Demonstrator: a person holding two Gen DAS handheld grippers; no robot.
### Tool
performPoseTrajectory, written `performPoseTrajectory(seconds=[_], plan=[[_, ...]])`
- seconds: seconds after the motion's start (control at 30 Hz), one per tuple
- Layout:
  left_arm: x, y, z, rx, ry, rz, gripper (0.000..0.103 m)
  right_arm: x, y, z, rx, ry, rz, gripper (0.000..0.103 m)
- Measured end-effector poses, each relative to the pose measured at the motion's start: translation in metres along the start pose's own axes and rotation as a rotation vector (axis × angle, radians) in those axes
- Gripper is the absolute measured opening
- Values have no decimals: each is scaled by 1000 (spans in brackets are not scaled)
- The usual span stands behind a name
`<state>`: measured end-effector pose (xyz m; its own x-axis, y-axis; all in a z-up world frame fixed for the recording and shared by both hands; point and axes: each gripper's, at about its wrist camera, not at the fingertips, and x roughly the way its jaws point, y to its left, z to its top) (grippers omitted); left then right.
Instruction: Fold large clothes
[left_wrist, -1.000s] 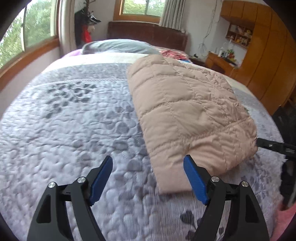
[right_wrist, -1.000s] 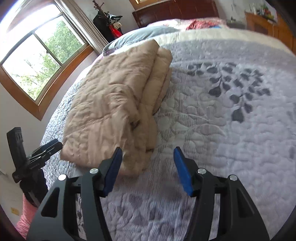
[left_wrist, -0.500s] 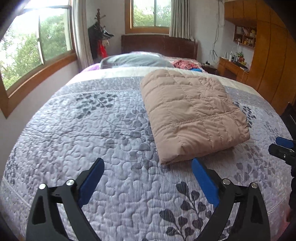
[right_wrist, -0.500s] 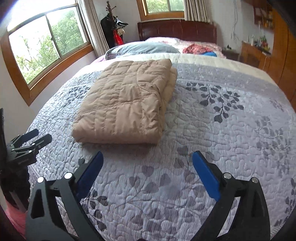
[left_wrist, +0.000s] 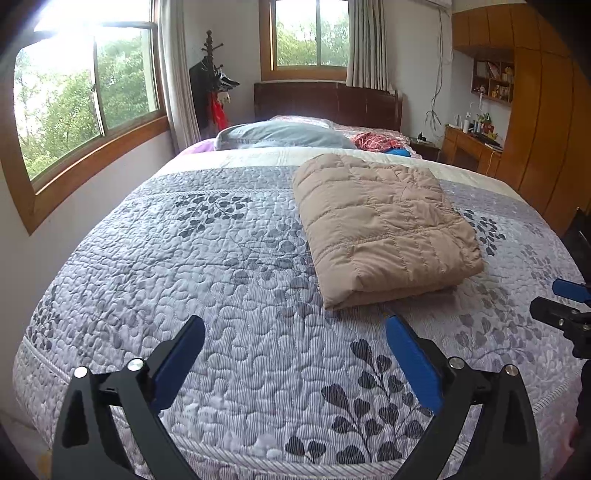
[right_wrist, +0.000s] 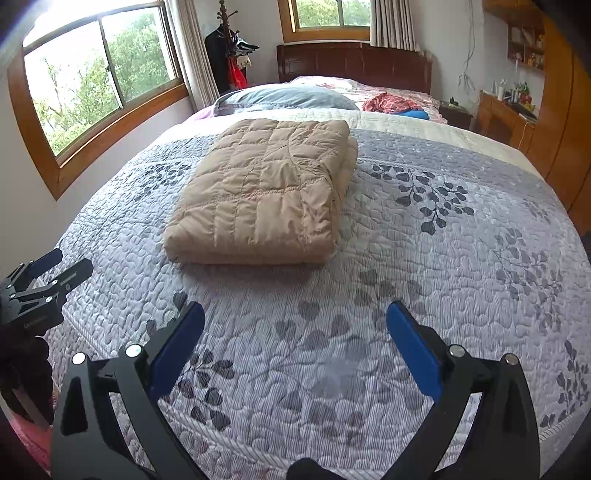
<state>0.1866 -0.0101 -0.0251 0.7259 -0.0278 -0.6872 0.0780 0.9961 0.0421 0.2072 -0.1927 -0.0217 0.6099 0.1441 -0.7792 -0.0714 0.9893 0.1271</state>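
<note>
**Folded jacket on the bed, both grippers spread wide**

We see a tan quilted jacket lying folded into a thick rectangle on the grey leaf-patterned bedspread, toward the middle of the bed and nearer the headboard than the foot. Our left gripper hangs over the foot end of the bedspread with its blue-padded fingers spread apart and nothing between them; the jacket's near folded edge sits just beyond the fingertips, not touching them. Our right gripper is likewise released and empty, apart from the jacket (each gripper shows at the edge of the other's view). A grey pillow rests behind the jacket, with a red checked cloth beside it. Windows line the left wall; wooden cabinets stand on the right.
</note>
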Motion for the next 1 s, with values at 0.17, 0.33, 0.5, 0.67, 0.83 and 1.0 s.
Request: performPoseTrajectory(seconds=[0.17, 0.33, 0.5, 0.67, 0.83, 1.0], plan=[[-14, 1, -7, 6, -22, 17, 99, -8, 7, -9, -10, 8, -5, 98], [-21, 2, -15, 8, -23, 23, 99, -13, 12, -16, -18, 10, -1, 98], [-23, 1, -22, 6, -16, 22, 99, -14, 11, -21, -16, 15, 1, 98], [-25, 0, -26, 10, -14, 20, 99, -15, 10, -24, -18, 19, 0, 98], [-26, -2, -26, 18, -12, 16, 99, -16, 10, -26, -23, 16, -3, 98], [-27, -4, -27, 23, -8, 7, 99, -17, 10, -27, -26, 15, -4, 98]])
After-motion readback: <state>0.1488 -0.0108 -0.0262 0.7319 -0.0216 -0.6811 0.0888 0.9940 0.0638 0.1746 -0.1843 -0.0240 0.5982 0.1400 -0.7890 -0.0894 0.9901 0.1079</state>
